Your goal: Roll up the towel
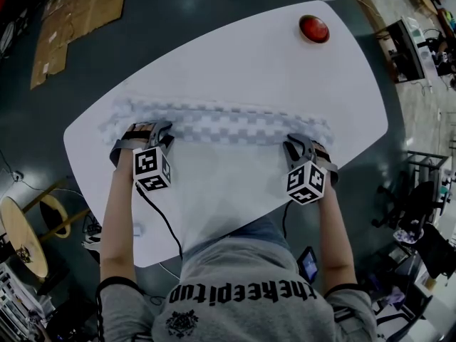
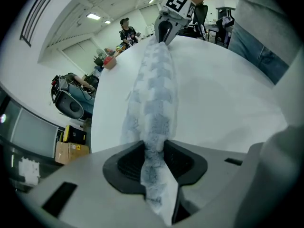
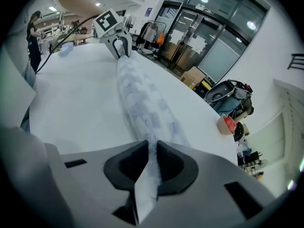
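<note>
Crossing white table [image 1: 242, 63], checked towel [image 1: 221, 123], dark grey floor [image 1: 178, 6]

The left gripper [image 2: 154, 161] had its jaws pinched on the near end of the towel [image 2: 154, 91]. The towel ran as a long bunched strip across the white bench [image 2: 228, 99]. Towards the far edge, the right gripper [image 2: 165, 32] clasped the other end.

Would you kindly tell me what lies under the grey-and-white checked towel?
The grey-and-white checked fabric towel lies as a long band on the white oval table. Its edge is pinched in the left claw and right claw. Anything beneath its folds is covered.
</note>
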Action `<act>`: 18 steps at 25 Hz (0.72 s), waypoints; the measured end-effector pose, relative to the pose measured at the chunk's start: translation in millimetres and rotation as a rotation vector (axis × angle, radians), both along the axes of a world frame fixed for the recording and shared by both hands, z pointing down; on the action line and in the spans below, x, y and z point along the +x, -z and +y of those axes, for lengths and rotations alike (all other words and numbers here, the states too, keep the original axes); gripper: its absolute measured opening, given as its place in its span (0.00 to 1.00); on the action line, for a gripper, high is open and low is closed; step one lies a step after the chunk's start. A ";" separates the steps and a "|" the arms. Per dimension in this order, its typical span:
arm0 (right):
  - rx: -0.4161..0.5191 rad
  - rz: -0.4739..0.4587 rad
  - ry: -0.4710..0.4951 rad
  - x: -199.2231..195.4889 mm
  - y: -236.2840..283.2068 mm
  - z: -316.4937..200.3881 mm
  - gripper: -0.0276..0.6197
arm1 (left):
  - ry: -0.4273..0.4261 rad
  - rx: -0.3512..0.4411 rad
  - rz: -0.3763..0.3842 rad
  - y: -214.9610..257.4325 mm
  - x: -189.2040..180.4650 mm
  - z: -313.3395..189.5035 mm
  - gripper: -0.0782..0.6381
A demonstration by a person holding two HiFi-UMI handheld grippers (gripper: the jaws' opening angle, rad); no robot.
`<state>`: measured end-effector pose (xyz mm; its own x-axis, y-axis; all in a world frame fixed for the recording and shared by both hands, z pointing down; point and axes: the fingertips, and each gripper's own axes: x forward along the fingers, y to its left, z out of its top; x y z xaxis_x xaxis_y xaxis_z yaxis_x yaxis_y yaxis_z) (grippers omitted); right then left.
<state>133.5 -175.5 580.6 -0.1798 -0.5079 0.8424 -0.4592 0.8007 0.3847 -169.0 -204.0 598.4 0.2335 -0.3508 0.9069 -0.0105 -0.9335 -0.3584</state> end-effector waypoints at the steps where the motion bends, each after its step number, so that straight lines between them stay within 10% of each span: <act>1: -0.002 -0.012 -0.008 0.6 2.9 -2.6 0.13 | -0.001 -0.003 0.003 -0.2 0.6 -1.2 0.29; 18: -0.043 -0.092 -0.053 1.7 20.5 -51.7 0.11 | -0.013 -0.152 -0.024 -2.0 -0.5 -21.6 0.28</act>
